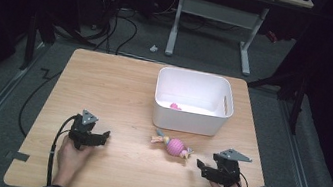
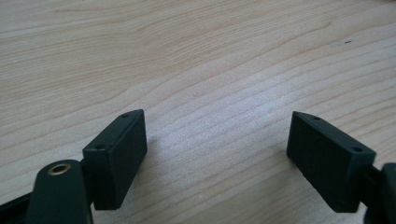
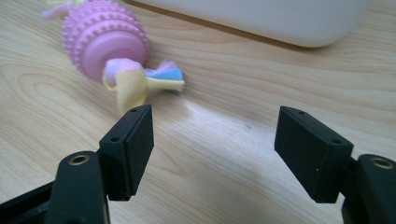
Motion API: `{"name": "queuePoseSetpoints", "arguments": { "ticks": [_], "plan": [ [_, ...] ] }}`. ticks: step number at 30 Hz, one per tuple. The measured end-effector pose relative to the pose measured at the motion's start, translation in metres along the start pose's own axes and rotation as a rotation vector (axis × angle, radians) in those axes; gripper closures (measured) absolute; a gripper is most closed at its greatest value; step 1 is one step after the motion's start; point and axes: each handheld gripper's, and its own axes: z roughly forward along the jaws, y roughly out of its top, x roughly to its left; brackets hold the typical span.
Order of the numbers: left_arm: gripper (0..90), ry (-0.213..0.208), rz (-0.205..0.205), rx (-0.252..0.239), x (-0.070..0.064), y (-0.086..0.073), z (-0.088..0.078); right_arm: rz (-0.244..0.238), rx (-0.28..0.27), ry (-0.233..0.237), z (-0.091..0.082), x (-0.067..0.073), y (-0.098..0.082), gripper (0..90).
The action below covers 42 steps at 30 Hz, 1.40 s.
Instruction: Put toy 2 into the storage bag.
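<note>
Pink thing (image 1: 175, 106) in the white bin (image 1: 189, 123), too small to identify; toy (image 3: 105, 44) top cut off

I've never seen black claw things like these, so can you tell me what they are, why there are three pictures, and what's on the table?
A person sits at a wooden table and holds a tool in each hand, called a gripper. Each has two black jaws that pinch, like tongs.

The high view looks down from above: the left gripper and the right gripper are both there. The other two pictures come from small cameras riding on each gripper, looking along its jaws.

On the table stands a white bin with something small and pink inside. In front of it lies a pink knobbly ball toy with cloth tails. Both grippers are open and hold nothing. The toy lies just ahead of the right gripper's jaws.
</note>
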Motion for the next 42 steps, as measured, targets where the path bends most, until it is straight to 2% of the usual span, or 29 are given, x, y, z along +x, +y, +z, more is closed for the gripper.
{"name": "queuePoseSetpoints", "arguments": {
  "ticks": [8, 21, 27, 29, 35, 42],
  "plan": [
    [20.3, 0.000, -0.001, 0.000, 0.000, 0.000, 0.000, -0.062, -0.009, 0.037, 0.001, 0.015, 0.013, 27.4],
    [20.6, 0.002, -0.002, 0.000, 0.000, 0.000, 0.000, -0.118, -0.008, 0.095, 0.012, 0.035, 0.034, 25.6],
    [20.6, 0.002, -0.002, -0.001, 0.000, 0.000, 0.000, -0.144, 0.015, 0.108, 0.021, 0.043, 0.041, 25.4],
    [20.6, 0.001, 0.001, 0.003, 0.000, 0.000, 0.000, -0.175, 0.016, 0.110, 0.024, 0.046, 0.045, 25.2],
    [20.5, 0.002, -0.001, 0.000, 0.000, 0.000, 0.000, -0.209, 0.024, 0.116, 0.034, 0.052, 0.057, 24.8],
    [20.5, 0.002, 0.001, 0.001, 0.000, 0.000, 0.000, -0.205, 0.041, 0.135, 0.045, 0.055, 0.059, 24.8]
  ]
}}
